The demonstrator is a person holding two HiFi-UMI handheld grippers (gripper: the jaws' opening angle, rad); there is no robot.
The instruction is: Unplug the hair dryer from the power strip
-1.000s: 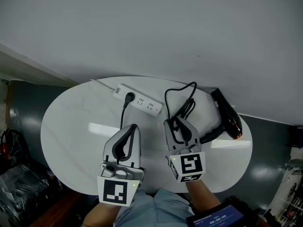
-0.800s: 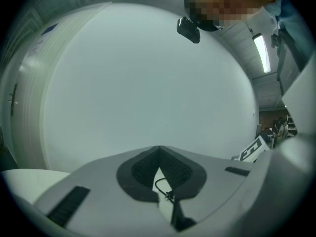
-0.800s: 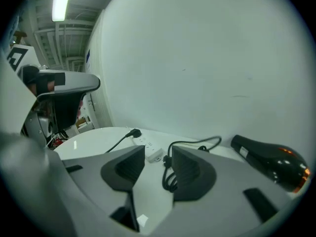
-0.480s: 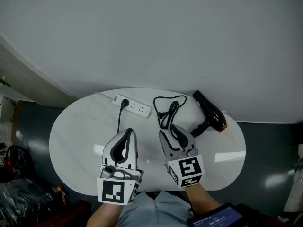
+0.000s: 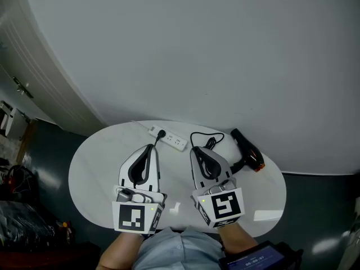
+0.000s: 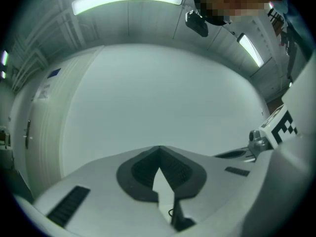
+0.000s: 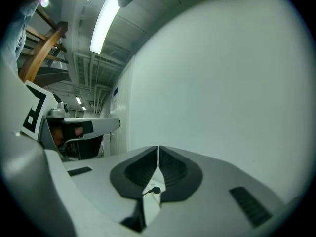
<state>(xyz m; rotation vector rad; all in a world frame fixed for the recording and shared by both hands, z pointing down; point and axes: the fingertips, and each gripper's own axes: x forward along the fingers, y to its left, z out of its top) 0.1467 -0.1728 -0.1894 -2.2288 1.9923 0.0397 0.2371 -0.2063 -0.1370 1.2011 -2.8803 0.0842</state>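
A white power strip (image 5: 170,139) lies at the back of the round white table (image 5: 90,173), with a black plug (image 5: 161,134) in it. The plug's black cord (image 5: 209,139) coils toward the black hair dryer (image 5: 248,150) at the right. Both grippers are held high above the table and point level at the wall. My left gripper (image 5: 149,147) is shut and empty, its tips (image 6: 159,149) meeting. My right gripper (image 5: 194,149) is closing, its tips (image 7: 158,148) together with nothing between them. Below the right jaws the plug (image 7: 155,189) shows far down.
A plain grey wall (image 5: 197,49) rises behind the table. Dark floor surrounds it, with clutter (image 5: 17,207) at the left. A screen (image 5: 259,260) sits at the bottom right near the person's body. Each gripper view shows the other gripper (image 6: 276,132) (image 7: 84,125) alongside.
Both grippers have risen away from the table, which now looks smaller and farther below. The right jaws stood apart earlier and have come together. Strip, plug and dryer have not moved.
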